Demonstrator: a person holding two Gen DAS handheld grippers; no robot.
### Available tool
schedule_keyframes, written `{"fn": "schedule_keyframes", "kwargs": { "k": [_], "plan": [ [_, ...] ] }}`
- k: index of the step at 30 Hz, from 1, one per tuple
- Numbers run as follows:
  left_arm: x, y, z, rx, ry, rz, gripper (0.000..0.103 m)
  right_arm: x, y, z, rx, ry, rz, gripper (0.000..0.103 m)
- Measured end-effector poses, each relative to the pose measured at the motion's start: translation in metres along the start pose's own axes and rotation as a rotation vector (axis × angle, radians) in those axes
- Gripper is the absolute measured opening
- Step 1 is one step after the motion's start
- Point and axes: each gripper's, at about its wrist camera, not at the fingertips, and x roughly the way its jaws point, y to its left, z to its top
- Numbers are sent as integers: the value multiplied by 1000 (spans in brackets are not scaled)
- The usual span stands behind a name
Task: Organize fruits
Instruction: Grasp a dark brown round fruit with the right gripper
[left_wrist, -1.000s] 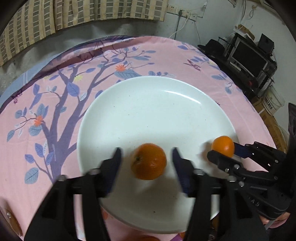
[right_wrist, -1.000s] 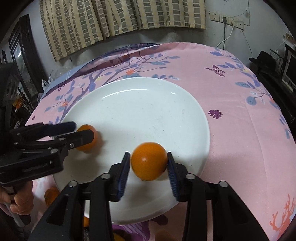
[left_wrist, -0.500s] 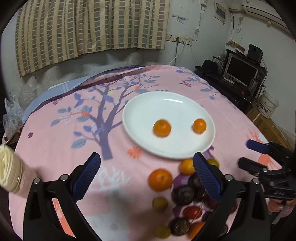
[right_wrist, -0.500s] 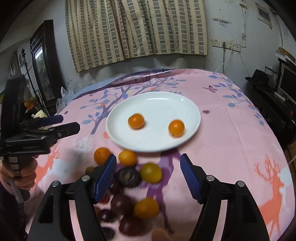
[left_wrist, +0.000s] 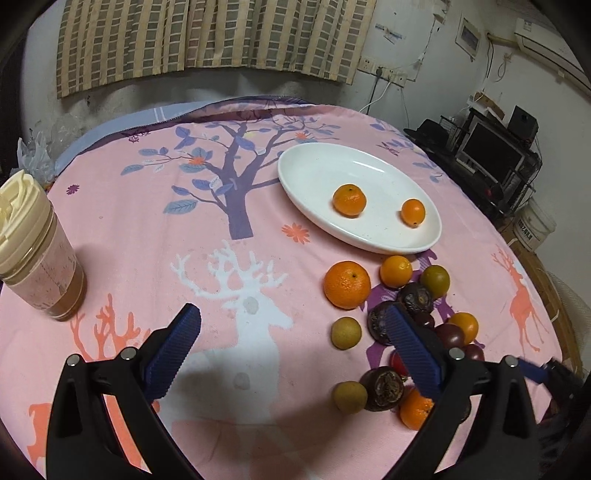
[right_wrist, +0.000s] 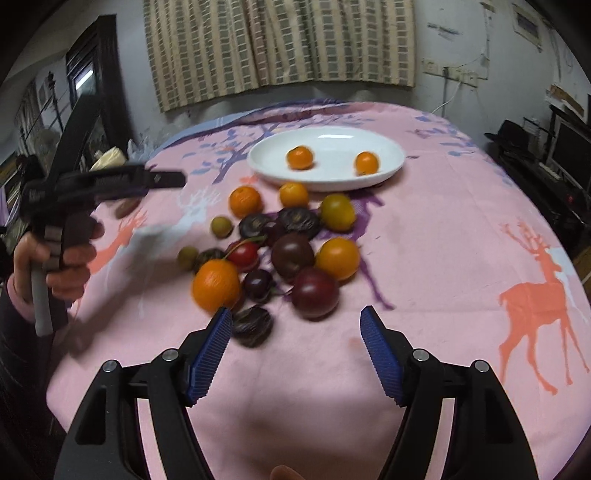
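Pink cloth with deer and tree prints covers the round surface (left_wrist: 229, 229). Two oranges (left_wrist: 349, 200) lie apart on the white plate (left_wrist: 314, 166); mixed fruits (right_wrist: 291, 240) are heaped just before it. Both the left hand-held gripper (left_wrist: 291, 350) and the right hand-held gripper (right_wrist: 297, 347) hang released, grasping nothing. A lidded jar (left_wrist: 33, 251) stands far left.

Lidded jar (left_wrist: 35, 251) on pink tablecloth (left_wrist: 147, 229), monitor (left_wrist: 493, 153), curtains (left_wrist: 207, 35)
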Motion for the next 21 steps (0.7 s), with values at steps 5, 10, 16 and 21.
{"fn": "schedule_keyframes", "kwargs": {
  "k": [5,10,16,21],
  "plan": [
    [0,0,-6,3,8,10,98,17,22,-8,-61,50,28,65],
    [-1,5,-7,-22,16,-1,98,34,27,-4,-73,88,33,60],
    [-3,4,-6,-12,11,3,98,47,28,0,-84,121,31,45],
    [-2,3,-7,-7,13,6,98,41,21,-2,-43,100,67,37]
  ]
}}
